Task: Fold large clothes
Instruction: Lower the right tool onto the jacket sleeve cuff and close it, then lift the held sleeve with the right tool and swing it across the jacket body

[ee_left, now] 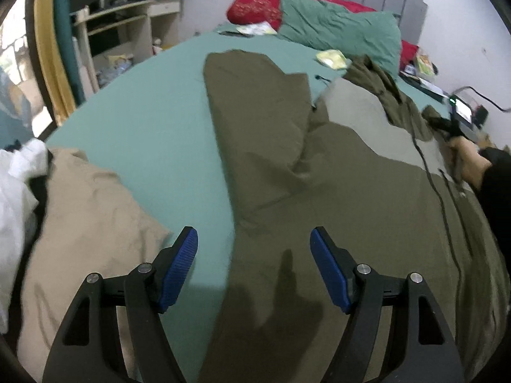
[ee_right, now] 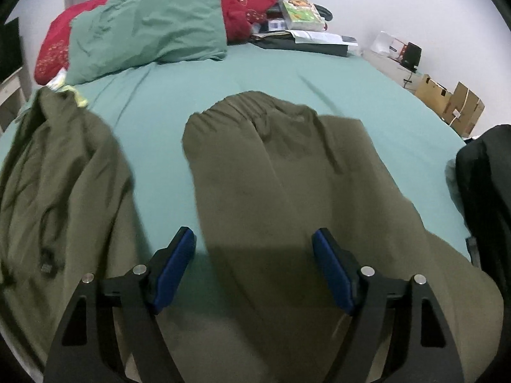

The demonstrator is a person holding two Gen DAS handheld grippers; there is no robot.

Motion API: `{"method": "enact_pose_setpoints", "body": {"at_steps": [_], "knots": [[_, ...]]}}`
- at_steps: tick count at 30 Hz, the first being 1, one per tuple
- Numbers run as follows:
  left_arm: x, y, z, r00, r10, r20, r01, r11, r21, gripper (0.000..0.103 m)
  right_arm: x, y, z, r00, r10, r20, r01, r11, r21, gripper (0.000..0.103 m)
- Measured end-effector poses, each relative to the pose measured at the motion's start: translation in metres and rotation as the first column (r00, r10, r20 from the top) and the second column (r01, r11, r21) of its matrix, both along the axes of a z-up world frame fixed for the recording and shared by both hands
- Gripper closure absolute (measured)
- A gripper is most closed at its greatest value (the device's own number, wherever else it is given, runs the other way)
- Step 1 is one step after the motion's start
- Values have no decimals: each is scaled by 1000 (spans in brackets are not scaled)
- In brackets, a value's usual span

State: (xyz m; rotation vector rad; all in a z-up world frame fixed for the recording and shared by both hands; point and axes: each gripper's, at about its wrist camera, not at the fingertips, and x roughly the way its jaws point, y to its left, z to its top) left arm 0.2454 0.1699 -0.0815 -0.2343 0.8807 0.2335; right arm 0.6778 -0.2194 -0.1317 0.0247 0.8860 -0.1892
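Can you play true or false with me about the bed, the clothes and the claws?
1. The bed sheet is green. True.
2. The left claw is squeezing the olive trousers. False: it is open, with nothing pinched.
3. A green pillow lies at the head of the bed. True.
4. The right claw holds a red pillow. False: it is open and empty, above the trousers.
5. A beige cloth lies left of the trousers in the left view. True.
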Motion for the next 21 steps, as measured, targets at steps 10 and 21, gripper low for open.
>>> {"method": "enact_pose_setpoints", "body": {"at_steps": [10, 21], "knots": [[0, -10, -13, 999, -32, -41, 31, 999, -21, 26, 19, -12, 5, 1000, -24, -21, 23, 1000, -12, 99], [-12, -20, 16, 1000, -21, 18, 23, 996, -83, 26, -65, 62, 98, 958, 253, 134, -256, 967, 0, 100]]}}
